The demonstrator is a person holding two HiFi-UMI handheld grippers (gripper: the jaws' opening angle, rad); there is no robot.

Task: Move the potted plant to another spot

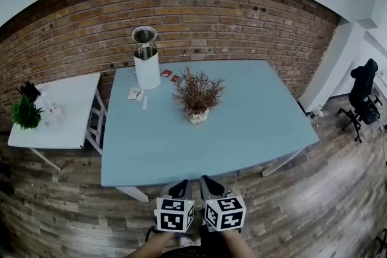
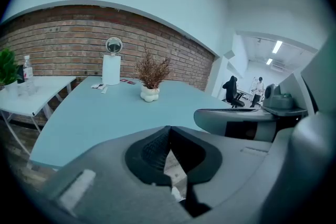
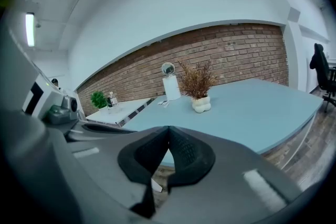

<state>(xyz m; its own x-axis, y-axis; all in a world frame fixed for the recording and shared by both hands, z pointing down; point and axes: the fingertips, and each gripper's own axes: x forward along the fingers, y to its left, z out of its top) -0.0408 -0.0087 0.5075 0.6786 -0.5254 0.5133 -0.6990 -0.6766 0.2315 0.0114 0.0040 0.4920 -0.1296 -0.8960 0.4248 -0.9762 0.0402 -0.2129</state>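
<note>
**Plant [image 1: 197, 96] central, open room to the right**

The plant stood near the bench's [image 1: 260, 130] middle, with bare surface to its right and front. The left gripper [image 1: 179, 188] and right gripper [image 1: 209, 182] hung closed and empty off the near edge.

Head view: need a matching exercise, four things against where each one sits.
Things:
1. dried potted plant
2. white cylinder
3. green plant
4. black office chair

Places:
A. on the small white side table
B. on the wood floor, far right of the view
C. near the middle of the blue table
D. at the blue table's back left, close to the brick wall

Pairs: 1-C, 2-D, 3-A, 4-B
</note>
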